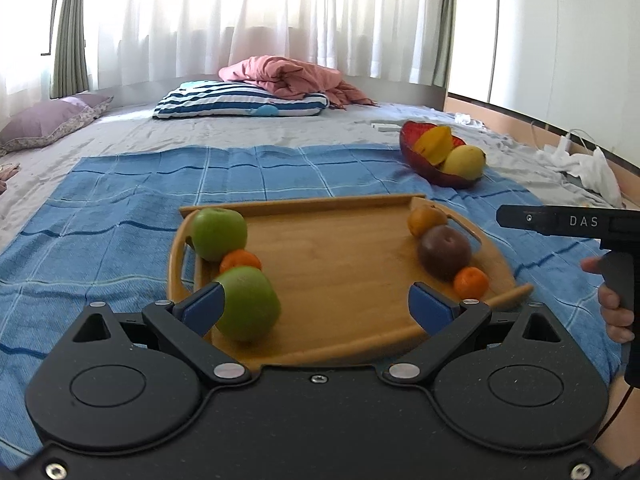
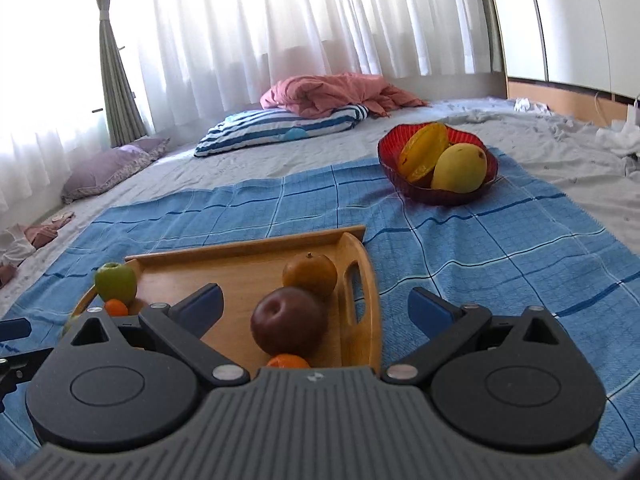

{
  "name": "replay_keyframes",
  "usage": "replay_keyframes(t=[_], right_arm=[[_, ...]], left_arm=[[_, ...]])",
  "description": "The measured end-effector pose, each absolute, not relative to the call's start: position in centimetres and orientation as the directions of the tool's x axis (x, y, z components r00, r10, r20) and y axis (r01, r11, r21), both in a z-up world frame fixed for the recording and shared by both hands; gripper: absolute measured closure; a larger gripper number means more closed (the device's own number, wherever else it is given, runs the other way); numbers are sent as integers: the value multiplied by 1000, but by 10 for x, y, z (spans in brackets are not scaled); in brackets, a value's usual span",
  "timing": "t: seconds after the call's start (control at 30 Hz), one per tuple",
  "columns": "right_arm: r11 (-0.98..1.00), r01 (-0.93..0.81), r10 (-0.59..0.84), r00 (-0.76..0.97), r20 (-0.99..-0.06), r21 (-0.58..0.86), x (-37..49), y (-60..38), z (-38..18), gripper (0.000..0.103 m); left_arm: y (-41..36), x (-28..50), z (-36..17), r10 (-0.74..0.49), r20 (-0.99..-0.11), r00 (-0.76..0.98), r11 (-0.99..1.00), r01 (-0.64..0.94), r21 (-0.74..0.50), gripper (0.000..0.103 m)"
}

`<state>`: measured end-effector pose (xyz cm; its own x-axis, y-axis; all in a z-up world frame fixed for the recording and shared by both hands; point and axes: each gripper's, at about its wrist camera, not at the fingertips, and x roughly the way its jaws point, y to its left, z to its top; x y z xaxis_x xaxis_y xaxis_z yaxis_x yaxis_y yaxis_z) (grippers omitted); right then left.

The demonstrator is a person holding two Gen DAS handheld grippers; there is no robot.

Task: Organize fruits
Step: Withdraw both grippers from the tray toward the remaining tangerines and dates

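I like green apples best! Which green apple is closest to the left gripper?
The green apple at the tray's near left, right beside the left gripper; the other apple sits farther back.

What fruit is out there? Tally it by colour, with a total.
Green: 2, far apple, near apple
Orange: 3
Dark red-brown: 1
Yellow: 2, star fruit, mango
Total: 8

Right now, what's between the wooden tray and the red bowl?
Nothing but bare blue cloth between the wooden tray and the red bowl. The right wrist view shows that stretch best; the left wrist view agrees.
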<state>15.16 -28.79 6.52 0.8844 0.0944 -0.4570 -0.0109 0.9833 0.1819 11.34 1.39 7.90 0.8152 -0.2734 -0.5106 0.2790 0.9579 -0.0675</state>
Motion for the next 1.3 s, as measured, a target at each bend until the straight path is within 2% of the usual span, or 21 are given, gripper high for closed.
replay_keyframes(t=[0.2, 0.6, 0.9, 1.07, 1.3], right_arm=[[987, -31, 95, 901, -424, 155, 131, -288, 61, 0], [999, 49, -41, 911, -410, 8, 92, -282, 44, 0], [995, 95, -91, 898, -430, -12, 67, -285, 21, 0], [996, 86, -71, 896, -437, 14, 58, -288, 17, 0], [996, 86, -65, 898, -434, 30, 45, -285, 13, 4]], left_arm=[[9, 95, 74, -291, -496, 818, 952, 297, -70, 4], [-5, 58, 56, -335, -488, 806, 937, 340, -82, 3], [-23, 33, 36, -353, -506, 787, 928, 362, -84, 2], [-32, 25, 26, -368, -522, 769, 921, 380, -89, 2], [-41, 21, 21, -359, -530, 768, 923, 376, -82, 9]])
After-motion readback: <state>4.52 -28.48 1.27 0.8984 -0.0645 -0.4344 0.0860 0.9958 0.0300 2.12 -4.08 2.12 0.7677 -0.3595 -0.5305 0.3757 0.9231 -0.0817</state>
